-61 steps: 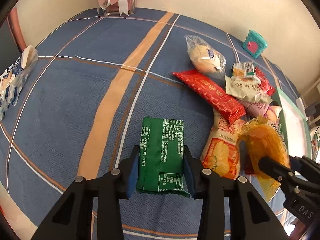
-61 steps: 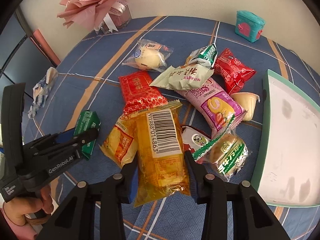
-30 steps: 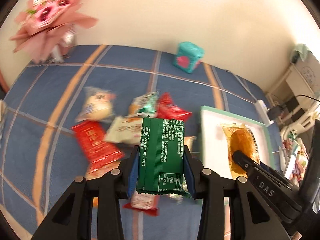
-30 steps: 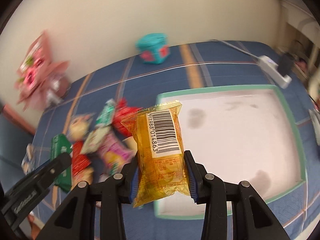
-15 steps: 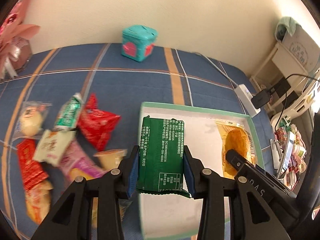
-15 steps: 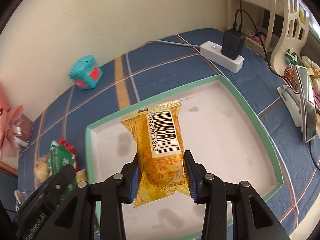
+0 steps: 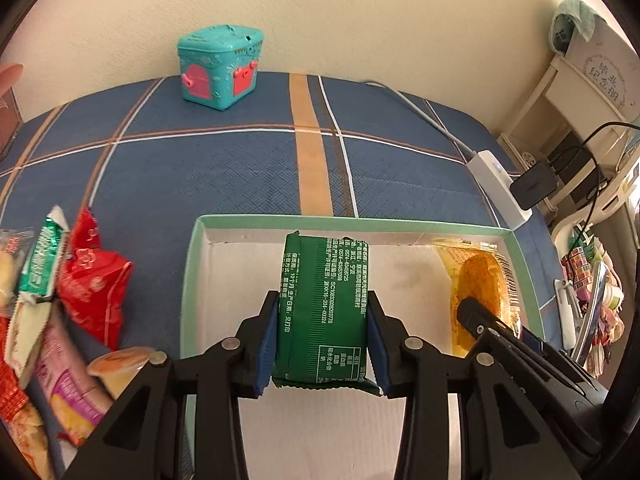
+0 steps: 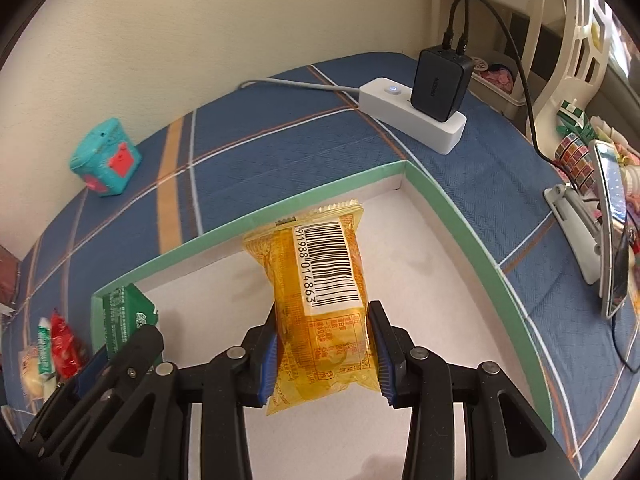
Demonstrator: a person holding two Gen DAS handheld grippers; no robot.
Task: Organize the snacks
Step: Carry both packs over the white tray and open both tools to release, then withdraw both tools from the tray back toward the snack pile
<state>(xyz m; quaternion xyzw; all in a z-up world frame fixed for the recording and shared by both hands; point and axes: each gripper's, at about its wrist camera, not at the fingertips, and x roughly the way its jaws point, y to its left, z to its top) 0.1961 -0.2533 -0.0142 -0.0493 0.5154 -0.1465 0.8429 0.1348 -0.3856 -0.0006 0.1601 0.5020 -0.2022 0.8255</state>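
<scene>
My left gripper (image 7: 323, 338) is shut on a green snack packet (image 7: 324, 296), held over the left part of a shallow white tray with a mint-green rim (image 7: 192, 264). My right gripper (image 8: 324, 344) is shut on a yellow snack packet with a barcode (image 8: 320, 280), held over the same tray (image 8: 460, 224) toward its right side. Each wrist view shows the other packet: the yellow one (image 7: 480, 280) at the right, the green one (image 8: 122, 312) at the left. Several loose snacks (image 7: 88, 280) lie on the blue plaid cloth left of the tray.
A teal toy chest (image 7: 220, 68) stands at the back near the wall. A white power strip (image 8: 412, 120) with a black charger (image 8: 440, 78) and cables lies behind the tray's right corner. A phone on a stand (image 8: 608, 232) and clutter sit at the far right.
Both grippers moved right from the snack pile to over the tray and sank toward it, each keeping its packet. The tray now fills more of both views.
</scene>
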